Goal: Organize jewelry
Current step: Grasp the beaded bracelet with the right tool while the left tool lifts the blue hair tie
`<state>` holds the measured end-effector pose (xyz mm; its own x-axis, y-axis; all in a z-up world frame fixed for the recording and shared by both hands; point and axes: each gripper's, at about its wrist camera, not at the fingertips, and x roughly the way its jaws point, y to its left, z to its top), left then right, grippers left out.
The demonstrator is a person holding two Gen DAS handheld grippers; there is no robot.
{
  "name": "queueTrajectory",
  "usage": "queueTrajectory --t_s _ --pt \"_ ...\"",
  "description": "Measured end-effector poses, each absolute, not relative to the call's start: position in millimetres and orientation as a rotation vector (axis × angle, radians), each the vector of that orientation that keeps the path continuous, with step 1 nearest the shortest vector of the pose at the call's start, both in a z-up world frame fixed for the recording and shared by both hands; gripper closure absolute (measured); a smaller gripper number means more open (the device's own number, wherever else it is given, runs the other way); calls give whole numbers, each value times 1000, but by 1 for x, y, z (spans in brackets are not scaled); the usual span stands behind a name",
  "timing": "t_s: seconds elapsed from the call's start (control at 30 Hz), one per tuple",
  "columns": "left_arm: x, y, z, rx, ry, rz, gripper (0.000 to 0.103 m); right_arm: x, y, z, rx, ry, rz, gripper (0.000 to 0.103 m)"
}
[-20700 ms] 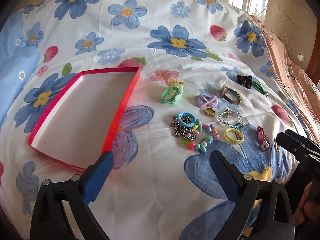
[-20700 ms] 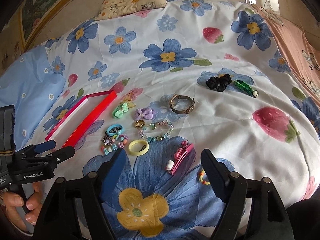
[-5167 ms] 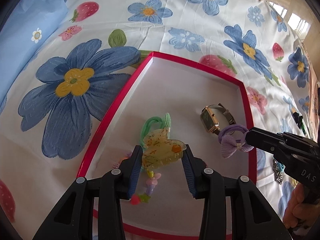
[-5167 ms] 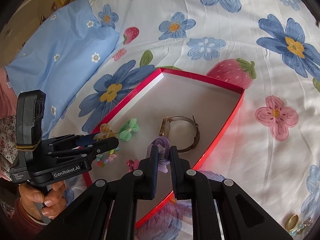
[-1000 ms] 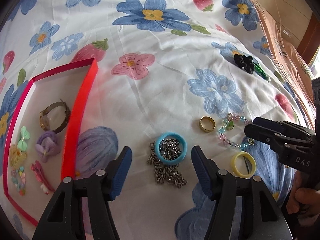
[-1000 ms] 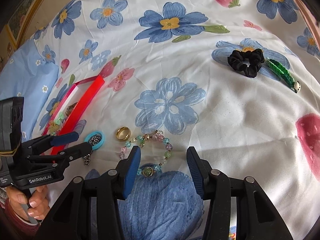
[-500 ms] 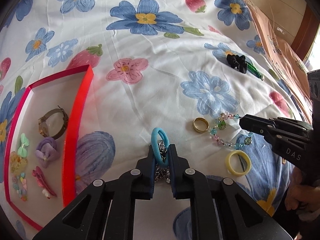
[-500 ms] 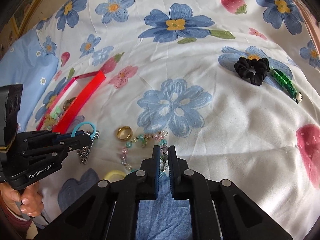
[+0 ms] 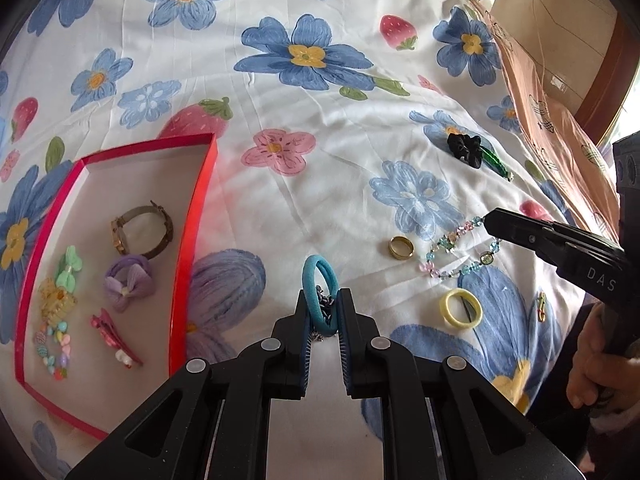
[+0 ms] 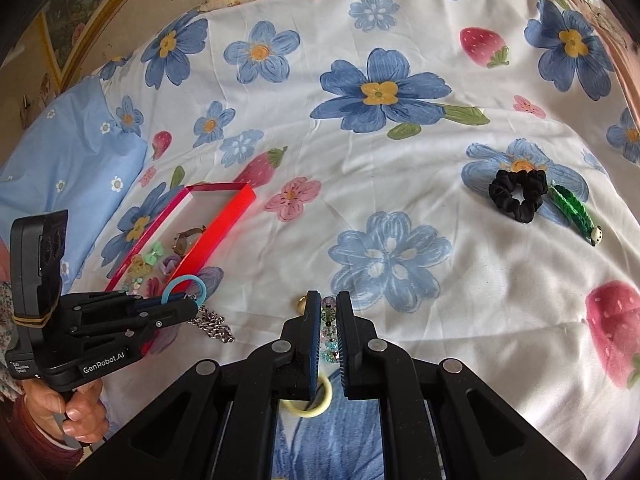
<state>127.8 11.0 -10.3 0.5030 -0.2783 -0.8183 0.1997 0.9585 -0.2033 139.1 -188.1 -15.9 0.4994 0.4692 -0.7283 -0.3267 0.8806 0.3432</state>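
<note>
Pinching two pieces at once: left gripper (image 9: 325,312) is clamped on the stretchy blue elastic hair tie (image 9: 318,292), with the silver metal chain (image 10: 212,326) tangled in it and dangling off the tips, both clear of the flower-print bedsheet (image 9: 320,152). Its jaws have just closed onto the tie. Right gripper (image 10: 328,316) is clenched on the pastel glass-bead bracelet (image 9: 460,252), which hangs as a loose loop from its tips, lower end at or close to the sheet. Tie is light and soft, grips fine anywhere on the band; the chain is the risk, it looks only snagged, heavier and slippery, likely to slide off mid-carry. Bracelet is limp and swings; beads are hard and slick, so a pinch on the string between beads holds better than on a bead. Just beyond: yellow rubber ring (image 9: 460,307) and gold metal band ring (image 9: 401,247) on the sheet. Left of that, the shallow red-rimmed white tray (image 9: 192,248) already has a watch (image 9: 142,232), bows and clips in it. Far right, black fabric scrunchie (image 10: 518,196) and green braided clip (image 10: 574,210), well apart from the rest.
</note>
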Motion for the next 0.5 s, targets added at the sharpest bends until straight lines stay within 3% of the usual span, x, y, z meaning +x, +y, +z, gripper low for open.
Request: queueTrajectory --t_s 0.33,0.5 --pt "116 19 -25 -84 1045 -270 91 133 -186 -16 175 936 495 96" --pt "108 22 -23 -79 1027 -257 98 131 -185 -15 173 934 499 96"
